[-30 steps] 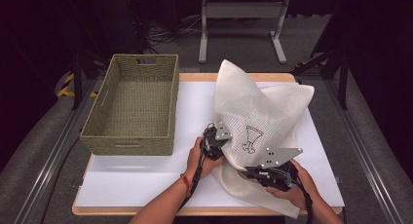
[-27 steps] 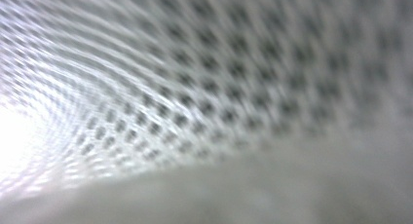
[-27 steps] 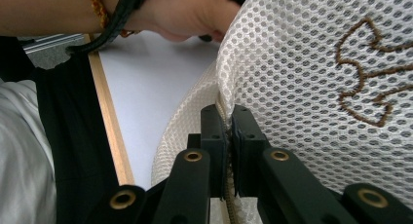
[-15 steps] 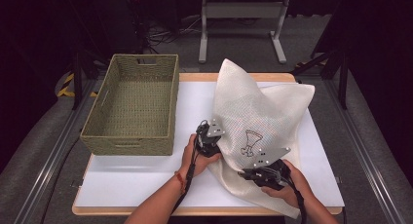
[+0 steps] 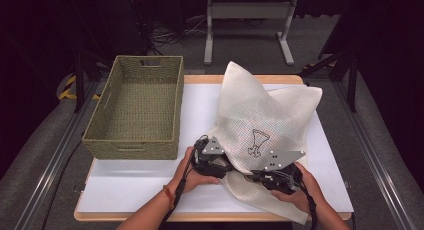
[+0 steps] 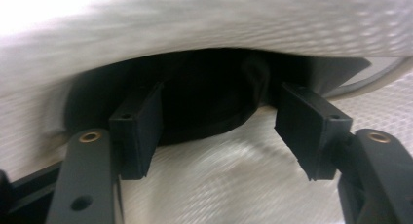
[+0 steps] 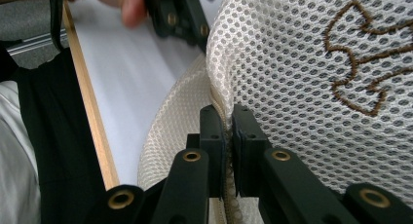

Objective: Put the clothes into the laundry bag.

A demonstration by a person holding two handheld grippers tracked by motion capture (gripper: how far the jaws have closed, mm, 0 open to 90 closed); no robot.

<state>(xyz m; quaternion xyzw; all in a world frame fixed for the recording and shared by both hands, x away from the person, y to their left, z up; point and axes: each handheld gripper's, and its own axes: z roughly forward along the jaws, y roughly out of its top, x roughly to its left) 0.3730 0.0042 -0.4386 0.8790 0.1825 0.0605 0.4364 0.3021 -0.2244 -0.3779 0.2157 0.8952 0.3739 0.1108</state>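
- Mesh bag [image 5: 260,120], cream with a brown embroidered motif [image 5: 257,141], lies right of centre in the high view on the white worktop [image 5: 150,185].
- Right gripper [image 7: 227,118] has its jaws pressed together on the bag's seamed edge, lower centre of its own view.
- Left gripper [image 6: 216,126] has its jaws spread wide at the bag's dark opening, holding nothing.
- Woven basket [image 5: 137,107] sits at centre left, apart from the bag.

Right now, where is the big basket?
In the high view the woven basket sits on the left part of the white table, beside the mesh bag and just beyond the left claw.
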